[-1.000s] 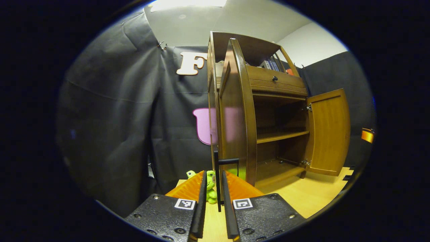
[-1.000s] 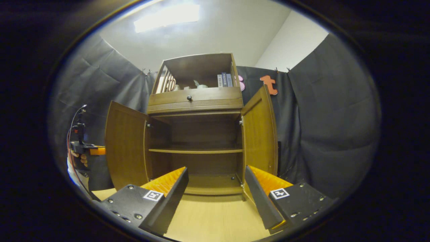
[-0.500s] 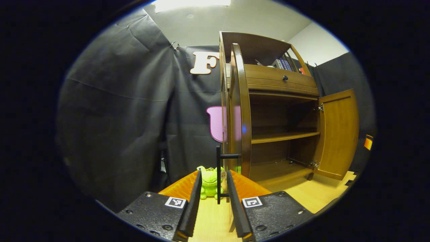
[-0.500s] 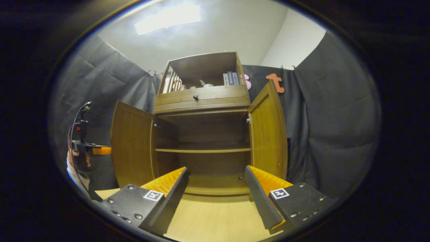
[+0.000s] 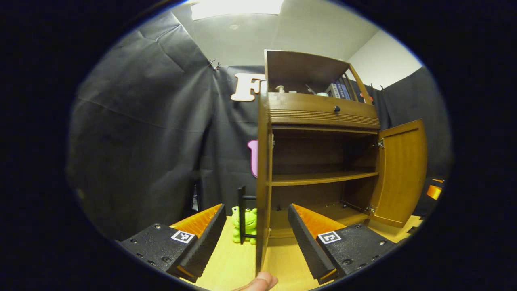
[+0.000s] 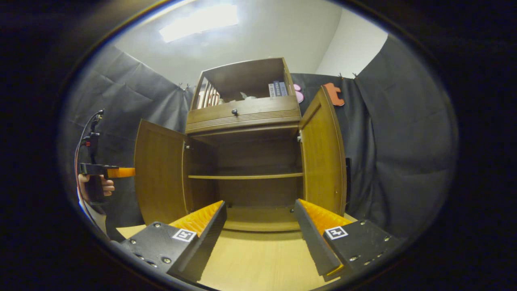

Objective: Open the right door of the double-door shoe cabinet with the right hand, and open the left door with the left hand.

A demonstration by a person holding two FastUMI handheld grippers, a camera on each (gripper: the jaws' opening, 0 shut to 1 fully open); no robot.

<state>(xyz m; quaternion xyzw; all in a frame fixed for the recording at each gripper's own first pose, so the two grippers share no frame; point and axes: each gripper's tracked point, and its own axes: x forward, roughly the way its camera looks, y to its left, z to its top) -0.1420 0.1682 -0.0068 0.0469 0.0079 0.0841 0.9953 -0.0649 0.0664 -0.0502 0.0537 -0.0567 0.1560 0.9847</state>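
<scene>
Both doors of the shoe cabinet (image 6: 244, 161) stand open beyond the spread right tongs (image 6: 260, 234).

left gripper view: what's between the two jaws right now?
The left door's edge stands between the open jaws, untouched; its black handle and a green frog toy sit just beyond.

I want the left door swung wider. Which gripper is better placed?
Left. The left gripper has open jaws straddling the brown wooden left door edge; the right gripper faces the cabinet's middle.

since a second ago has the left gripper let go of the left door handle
Yes. The left gripper was closed around the black handle of the left door; now its jaws are spread wide, straddling the door's edge.
</scene>
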